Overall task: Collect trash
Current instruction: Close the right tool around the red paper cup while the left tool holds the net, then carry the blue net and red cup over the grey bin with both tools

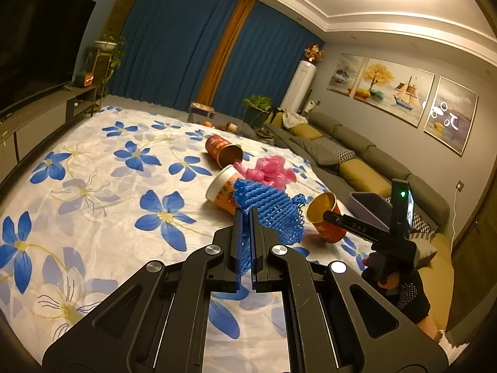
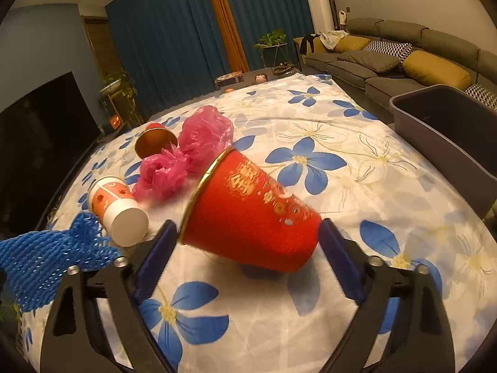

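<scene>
- The red cup [image 2: 248, 214] lies on its side on the flowered cloth [image 2: 357, 192], between the fingers of the right gripper [image 2: 245, 236]; its gold rim faces away to the left, its base toward the right finger.
- The right fingers stand apart, just beside the cup on each side; I cannot tell that either pad presses on it yet.
- It looks like thin paper: light, hollow, easily crushed, and it may roll. A gentle squeeze across the mid-wall should do.
- The left gripper [image 1: 247, 217] is clamped on the blue foam net [image 1: 267, 208]: soft, springy, nearly weightless, safe to pinch anywhere.
- The white cup [image 2: 119, 208], pink bag [image 2: 186, 152] and a further cup [image 2: 155, 138] lie beyond.
- The grey bin [image 2: 447, 124] stands to the right.
</scene>
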Available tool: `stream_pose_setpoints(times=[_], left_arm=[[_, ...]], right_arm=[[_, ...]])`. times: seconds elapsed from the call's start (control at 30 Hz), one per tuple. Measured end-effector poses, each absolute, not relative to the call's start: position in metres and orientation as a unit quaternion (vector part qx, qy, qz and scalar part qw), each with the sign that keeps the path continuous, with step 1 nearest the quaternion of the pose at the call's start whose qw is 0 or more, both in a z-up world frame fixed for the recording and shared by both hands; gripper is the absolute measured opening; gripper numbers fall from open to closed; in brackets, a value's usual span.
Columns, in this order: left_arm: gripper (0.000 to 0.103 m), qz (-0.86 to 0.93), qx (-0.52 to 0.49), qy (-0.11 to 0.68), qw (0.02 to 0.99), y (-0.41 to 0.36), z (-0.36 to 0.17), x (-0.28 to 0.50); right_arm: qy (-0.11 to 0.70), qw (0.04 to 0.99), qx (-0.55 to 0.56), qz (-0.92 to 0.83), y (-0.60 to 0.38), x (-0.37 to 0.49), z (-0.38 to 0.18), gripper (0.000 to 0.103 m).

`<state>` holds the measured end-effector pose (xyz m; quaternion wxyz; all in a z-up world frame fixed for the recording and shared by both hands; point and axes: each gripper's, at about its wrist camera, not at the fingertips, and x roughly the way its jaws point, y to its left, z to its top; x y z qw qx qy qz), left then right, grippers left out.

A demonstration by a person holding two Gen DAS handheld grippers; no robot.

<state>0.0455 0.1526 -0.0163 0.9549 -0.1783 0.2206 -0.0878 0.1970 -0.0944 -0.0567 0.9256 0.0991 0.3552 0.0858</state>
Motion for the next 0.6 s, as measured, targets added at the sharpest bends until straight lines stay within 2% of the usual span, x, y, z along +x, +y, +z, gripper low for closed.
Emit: stream_pose_setpoints(times=[0.1, 0.17, 0.43, 0.5, 0.57, 0.6], left_arm=[[0.003, -0.091, -0.175, 0.219, 0.955, 0.15, -0.015, 0.044], [0.003, -0.094, -0.175, 0.22, 0.955, 0.147, -0.015, 0.043], [0.003, -0.099, -0.172, 0.219, 0.955, 0.142, -0.014, 0.042], [0.003, -0.101, -0.173, 0.22, 0.955, 0.14, -0.014, 0.042], [0.003, -0.101, -0.173, 0.222, 0.954, 0.14, -0.014, 0.042], [0.003, -0.102, -0.172, 0.223, 0.954, 0.14, -0.014, 0.042]], right_arm=[[0.36, 0.923, 0.104, 0.085, -0.1, 0.191, -0.057, 0.076], [0.363, 0.922, 0.108, 0.084, -0.105, 0.187, -0.057, 0.068], [0.35, 0.932, 0.065, 0.065, -0.105, 0.177, -0.056, 0.063], [0.345, 0.936, 0.035, 0.056, -0.098, 0.177, -0.057, 0.054], [0.349, 0.935, 0.019, 0.055, -0.092, 0.179, -0.061, 0.038], [0.352, 0.935, 0.012, 0.051, -0.09, 0.181, -0.062, 0.033]])
